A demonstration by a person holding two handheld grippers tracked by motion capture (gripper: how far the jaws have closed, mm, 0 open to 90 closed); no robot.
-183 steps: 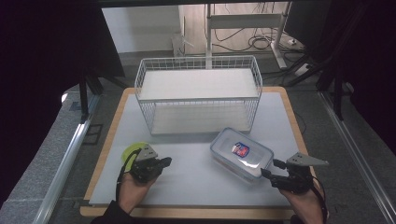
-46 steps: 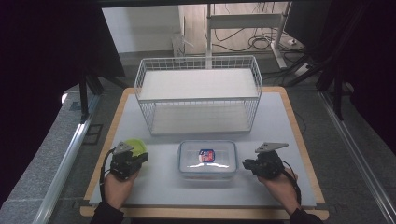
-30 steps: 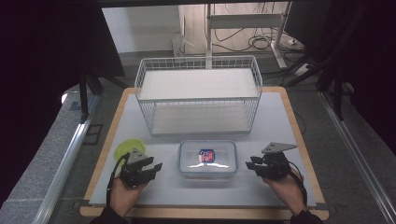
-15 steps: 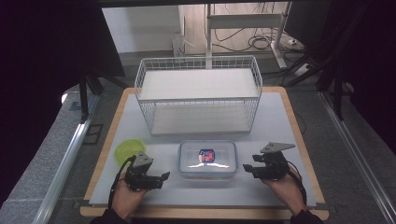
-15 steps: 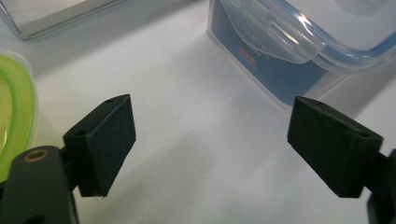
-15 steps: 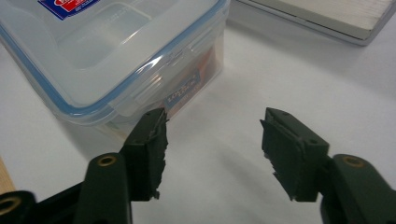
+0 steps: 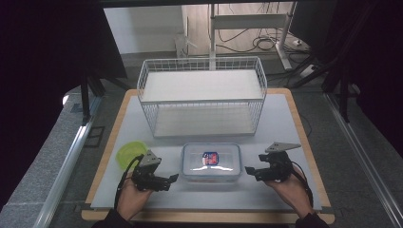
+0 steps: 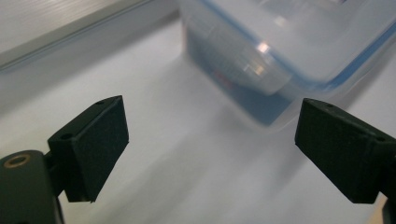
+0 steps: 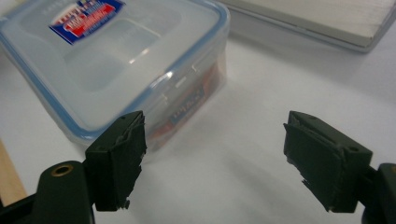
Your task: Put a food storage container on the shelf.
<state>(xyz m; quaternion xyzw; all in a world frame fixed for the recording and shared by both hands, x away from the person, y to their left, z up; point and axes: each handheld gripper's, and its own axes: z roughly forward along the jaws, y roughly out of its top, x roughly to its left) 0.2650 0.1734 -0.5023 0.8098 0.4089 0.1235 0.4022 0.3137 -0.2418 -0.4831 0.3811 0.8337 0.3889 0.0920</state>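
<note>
A clear plastic container with a blue-rimmed lid and a red-and-blue label sits at the front middle of the white mat. My left gripper rests just left of it, pointing at its left end; the jaws have just been opening and stand wide with nothing between them. In the left gripper view the container lies a little ahead. My right gripper is just right of the container; its jaws have also just been opening and hold nothing. In the right gripper view the container is ahead to the left.
A small yellow-green dish lies on the mat behind my left hand. A white wire basket with a shelf stands across the back of the wooden-edged board. Dark floor and metal rails flank the table.
My left gripper has shifted right, away from the green dish and toward the container. Both pairs of jaws have spread wider. The container has stayed put.
</note>
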